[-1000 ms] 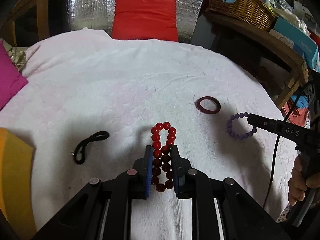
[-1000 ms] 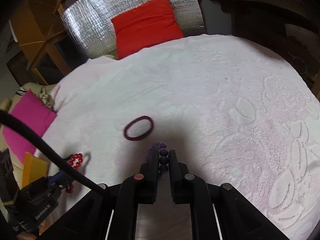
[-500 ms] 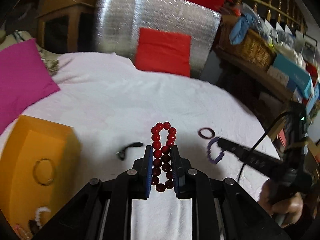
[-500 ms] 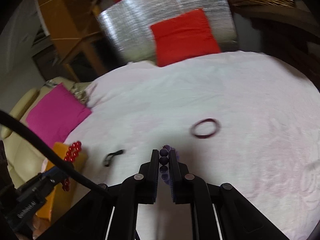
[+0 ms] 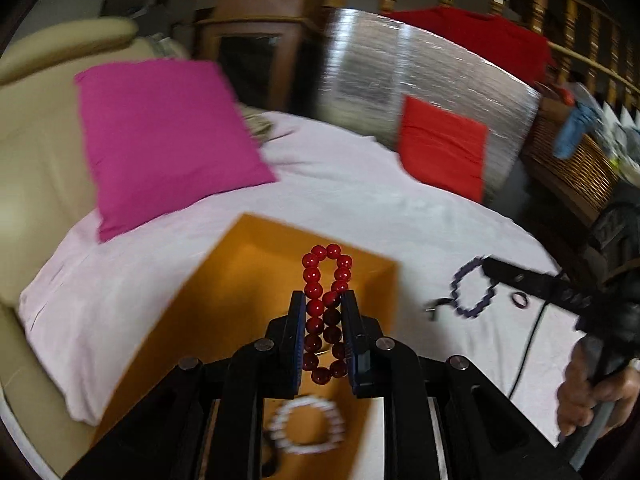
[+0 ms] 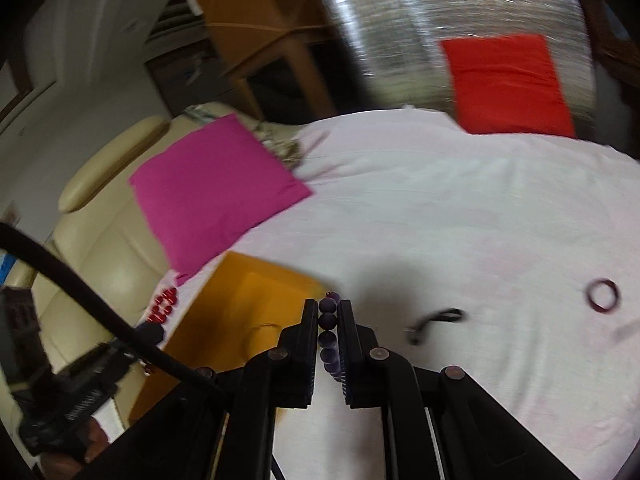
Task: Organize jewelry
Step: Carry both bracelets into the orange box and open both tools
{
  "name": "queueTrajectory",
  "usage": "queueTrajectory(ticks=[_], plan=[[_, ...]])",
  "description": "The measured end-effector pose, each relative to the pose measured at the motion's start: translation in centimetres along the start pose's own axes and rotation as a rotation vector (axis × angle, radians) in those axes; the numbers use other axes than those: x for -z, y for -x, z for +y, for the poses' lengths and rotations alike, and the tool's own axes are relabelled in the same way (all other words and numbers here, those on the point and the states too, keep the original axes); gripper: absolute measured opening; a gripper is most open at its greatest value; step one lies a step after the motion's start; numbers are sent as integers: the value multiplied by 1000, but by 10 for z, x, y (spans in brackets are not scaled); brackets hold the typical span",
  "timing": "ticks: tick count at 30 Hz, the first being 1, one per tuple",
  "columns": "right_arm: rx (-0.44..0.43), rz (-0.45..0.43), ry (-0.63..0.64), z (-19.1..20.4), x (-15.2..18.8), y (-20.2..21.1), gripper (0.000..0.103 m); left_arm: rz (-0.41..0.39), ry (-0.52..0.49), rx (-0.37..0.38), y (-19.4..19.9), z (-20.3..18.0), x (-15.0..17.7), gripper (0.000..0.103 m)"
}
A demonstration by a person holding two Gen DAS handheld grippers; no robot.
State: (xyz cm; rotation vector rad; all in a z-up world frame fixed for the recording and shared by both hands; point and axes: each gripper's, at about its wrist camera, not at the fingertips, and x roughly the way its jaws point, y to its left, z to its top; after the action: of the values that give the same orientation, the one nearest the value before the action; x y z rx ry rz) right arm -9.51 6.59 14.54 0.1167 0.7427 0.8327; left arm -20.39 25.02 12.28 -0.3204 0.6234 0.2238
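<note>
My left gripper is shut on a red bead bracelet and holds it above the open orange box. A white bead bracelet lies in the box. My right gripper is shut on a purple bead bracelet, by the orange box's right edge. In the left wrist view the purple bracelet hangs from the right gripper's tip. A dark red ring bangle and a black hair tie lie on the white bedspread.
A magenta cushion lies at the back left against a beige sofa. A red cushion leans on a silver foil panel at the back. A wicker basket stands on the right.
Both grippers have swung left with their bracelets. The orange box has come under the left gripper and beside the right one; the bangle and hair tie now lie off to the right.
</note>
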Motion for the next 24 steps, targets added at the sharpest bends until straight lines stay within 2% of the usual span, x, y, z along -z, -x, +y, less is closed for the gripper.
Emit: queueTrajectory(ticks=[6, 14, 18, 24], plan=[[-81, 66, 72, 60, -3, -37, 11, 61, 67, -49, -18, 46, 18, 18], [-139, 242, 120, 117, 12, -117, 11, 140, 125, -71, -39, 73, 42, 18], [-161, 307, 93, 126, 15, -148, 11, 178, 156, -82, -45, 85, 51, 18], [-126, 395, 64, 130, 20, -186, 11, 227, 172, -100, -57, 93, 58, 18]])
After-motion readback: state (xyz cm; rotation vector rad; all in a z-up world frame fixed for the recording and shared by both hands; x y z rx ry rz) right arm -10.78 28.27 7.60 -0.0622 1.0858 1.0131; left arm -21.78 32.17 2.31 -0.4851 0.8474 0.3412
